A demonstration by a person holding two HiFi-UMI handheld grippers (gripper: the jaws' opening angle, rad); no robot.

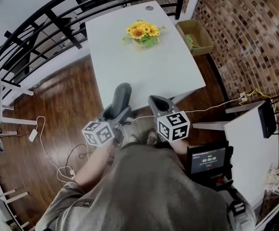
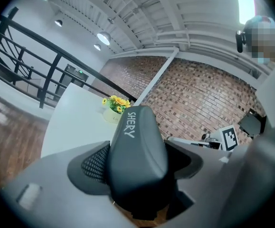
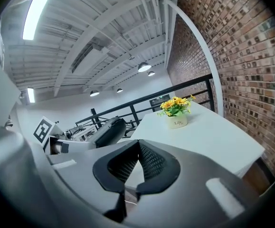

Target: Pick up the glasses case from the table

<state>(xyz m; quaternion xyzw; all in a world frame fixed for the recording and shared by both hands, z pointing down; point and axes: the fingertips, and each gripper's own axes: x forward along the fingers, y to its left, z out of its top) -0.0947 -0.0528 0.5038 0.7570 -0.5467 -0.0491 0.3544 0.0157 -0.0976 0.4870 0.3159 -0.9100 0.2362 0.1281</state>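
Nearest, the left gripper (image 2: 139, 170) has its jaws clamped on the sides of the dark grey glasses case (image 2: 136, 141). The case sticks out ahead of the jaws, held in the air by the near edge of the table. Just beside it, the right gripper (image 3: 138, 145) has its jaws closed on each other, tips meeting. Below both lies a dark wooden floor (image 1: 57, 105). Ahead stretches the white table (image 1: 149, 71), with a pot of yellow flowers (image 1: 141, 34) toward its far end. A cardboard box (image 1: 197, 36) sits beside the table's far right corner, close to the brick wall (image 1: 245, 37). To the right, a second white tabletop (image 1: 250, 143) carries a black device (image 1: 267, 118). A black railing (image 1: 43, 28) curves along the left. Round lamps (image 3: 144, 67) hang under a white ribbed ceiling (image 3: 104, 32).
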